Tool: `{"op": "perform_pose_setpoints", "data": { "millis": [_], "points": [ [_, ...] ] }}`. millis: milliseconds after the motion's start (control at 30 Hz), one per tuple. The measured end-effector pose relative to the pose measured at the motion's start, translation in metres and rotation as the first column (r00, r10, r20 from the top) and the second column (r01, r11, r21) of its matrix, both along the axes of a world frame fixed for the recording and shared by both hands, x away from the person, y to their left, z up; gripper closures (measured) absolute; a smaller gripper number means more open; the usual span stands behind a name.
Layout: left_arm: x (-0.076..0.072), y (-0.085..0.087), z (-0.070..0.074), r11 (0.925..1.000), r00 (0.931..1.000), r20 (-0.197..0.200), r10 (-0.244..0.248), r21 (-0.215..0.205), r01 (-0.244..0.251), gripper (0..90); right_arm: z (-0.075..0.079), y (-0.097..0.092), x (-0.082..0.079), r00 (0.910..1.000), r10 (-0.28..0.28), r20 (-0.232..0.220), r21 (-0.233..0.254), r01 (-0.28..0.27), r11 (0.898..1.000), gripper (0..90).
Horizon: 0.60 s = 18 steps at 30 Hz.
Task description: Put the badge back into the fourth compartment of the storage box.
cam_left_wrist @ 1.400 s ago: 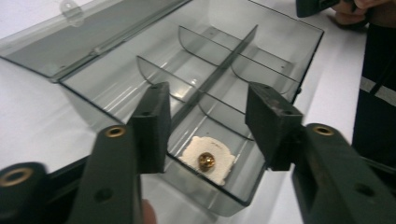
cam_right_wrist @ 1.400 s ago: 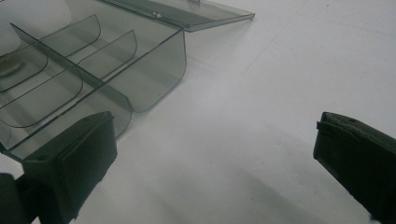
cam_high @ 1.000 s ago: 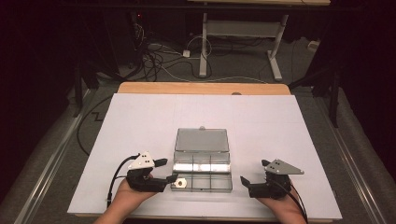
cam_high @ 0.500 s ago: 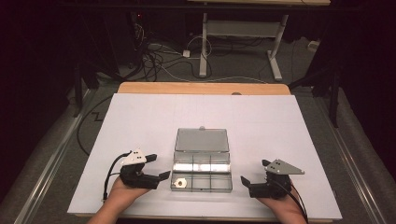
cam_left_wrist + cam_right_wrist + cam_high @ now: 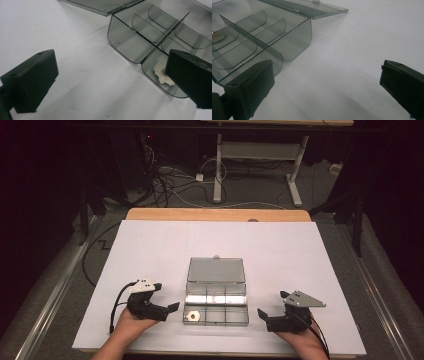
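A clear plastic compartment box lies open at the table's near middle, its lid folded flat behind it. A small white piece rests in the box's near-left compartment, and the left gripper view shows it as a white piece behind the box wall. My left gripper sits on the table just left of the box; its jaws have just been opening and stand open with nothing between them. My right gripper rests right of the box, open and empty, the box wall to its left.
The white table top stretches wide behind and beside the box, with a wooden edge at the far side. Cables and a desk frame lie on the dark floor beyond.
My left gripper has drawn back to the left, away from the box, and its jaws have spread. The white piece stays in the compartment. The right gripper has not moved.
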<state>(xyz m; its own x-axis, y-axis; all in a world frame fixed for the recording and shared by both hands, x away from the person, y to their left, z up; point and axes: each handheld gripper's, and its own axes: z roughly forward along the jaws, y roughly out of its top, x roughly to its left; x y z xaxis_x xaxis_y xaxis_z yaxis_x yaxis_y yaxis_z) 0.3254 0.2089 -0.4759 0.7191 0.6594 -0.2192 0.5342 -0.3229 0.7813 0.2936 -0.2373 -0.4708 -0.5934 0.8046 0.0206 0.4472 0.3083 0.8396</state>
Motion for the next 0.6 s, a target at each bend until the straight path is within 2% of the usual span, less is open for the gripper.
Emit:
{"op": "perform_pose_setpoints", "data": {
  "millis": [200, 433, 533, 600],
  "points": [
    [0.002, 0.003, -0.002, 1.0, 0.9999, 0.008, 0.007, -0.003, -0.007, 0.0, -0.001, 0.001, 0.0, 1.0, 0.002, 0.005, 0.003, -0.002, 1.0, 0.4],
    [0.012, 0.01, -0.003, 0.9974, 0.9984, 0.006, 0.056, -0.047, -0.056, 0.0, -0.001, 0.001, 0.002, 0.9999, -0.011, 0.002, 0.022, 0.011, 1.0, 0.4],
    [0.015, 0.01, -0.002, 0.9973, 0.9975, 0.019, 0.068, -0.03, -0.067, 0.0, 0.0, 0.001, 0.005, 0.9998, -0.019, 0.0, 0.026, 0.019, 1.0, 0.4],
    [0.018, 0.01, -0.002, 0.9972, 0.9975, 0.013, 0.069, -0.029, -0.069, 0.0, 0.001, 0.001, 0.007, 0.9996, -0.028, 0.009, 0.034, 0.028, 0.999, 0.4]
  ]
}}
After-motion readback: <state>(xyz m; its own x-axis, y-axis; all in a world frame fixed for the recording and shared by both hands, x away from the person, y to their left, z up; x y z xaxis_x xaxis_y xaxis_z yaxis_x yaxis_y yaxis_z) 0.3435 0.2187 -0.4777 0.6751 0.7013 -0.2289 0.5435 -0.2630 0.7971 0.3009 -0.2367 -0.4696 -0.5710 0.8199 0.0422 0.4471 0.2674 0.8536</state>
